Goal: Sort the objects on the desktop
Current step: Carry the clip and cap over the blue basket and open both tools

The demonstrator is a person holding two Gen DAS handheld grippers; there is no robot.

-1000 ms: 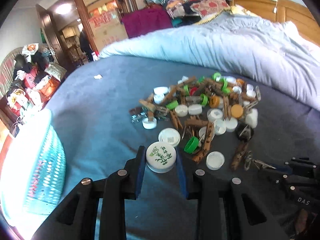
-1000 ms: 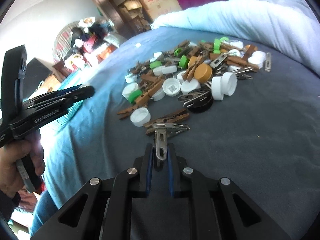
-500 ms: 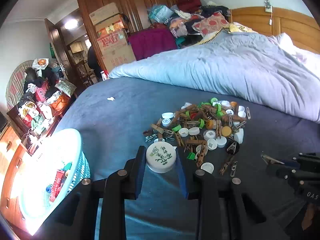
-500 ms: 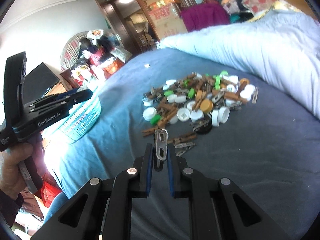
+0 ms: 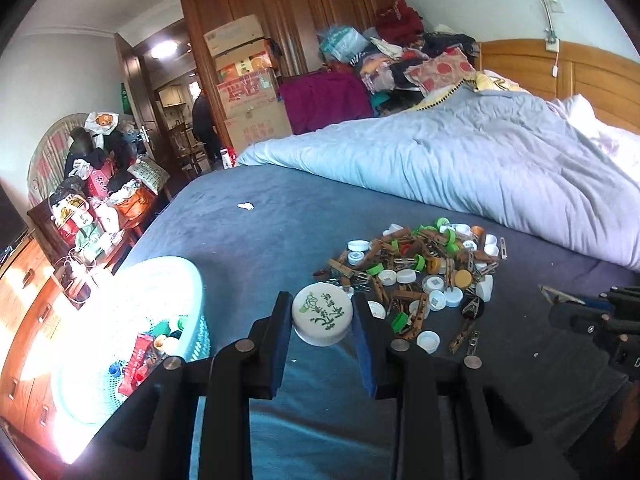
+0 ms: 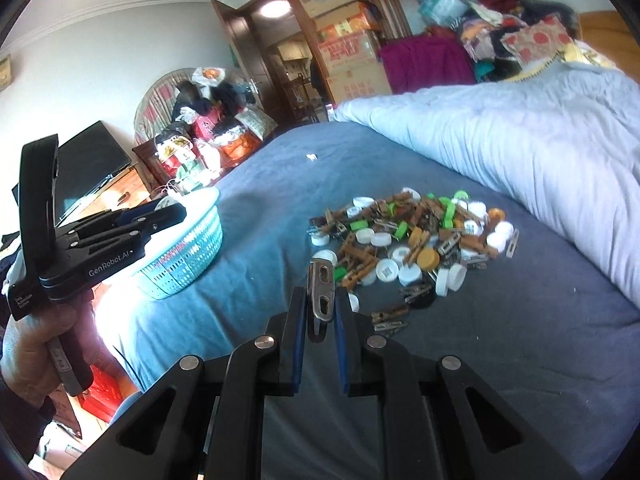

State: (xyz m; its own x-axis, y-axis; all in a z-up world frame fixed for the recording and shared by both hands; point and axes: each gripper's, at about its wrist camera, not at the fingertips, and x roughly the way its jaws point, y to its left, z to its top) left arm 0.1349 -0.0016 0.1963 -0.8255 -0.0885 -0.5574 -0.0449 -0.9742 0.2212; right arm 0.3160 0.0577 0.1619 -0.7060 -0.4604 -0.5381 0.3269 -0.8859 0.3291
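The left gripper [image 5: 322, 322] was up above the bed [image 5: 260, 240], and its jaws pinched a big white cap [image 5: 322, 314] with green marks on top. The cap sat flat between the two blue pads, one on each side.

The right gripper [image 6: 320, 320] was up above the bed too. Its jaws were pressed close on a metal clip [image 6: 321, 294] that stood up straight between them, with its top poking out past the tips.

Past both grippers lay the pile [image 6: 412, 240] on the dark blue sheet. It was a mix of white, green and orange caps, brown wooden pegs and more metal clips, all jumbled and touching. A few pegs [image 6: 390, 320] lay a little apart at the near edge of the pile.

A light blue basket [image 5: 160, 320] sat at the left edge of the bed, well apart from the pile. It had some caps and a red packet [image 5: 136, 364] in it. Bright sun washed out its near side.

A pale blue blanket [image 5: 460, 168] lay bunched up behind the pile. A tiny white scrap [image 5: 245, 206] lay alone on the sheet farther back.

In the right wrist view, a hand [image 6: 36, 348] held the left gripper's handle at the left. It hung in front of the basket and hid part of its rim.
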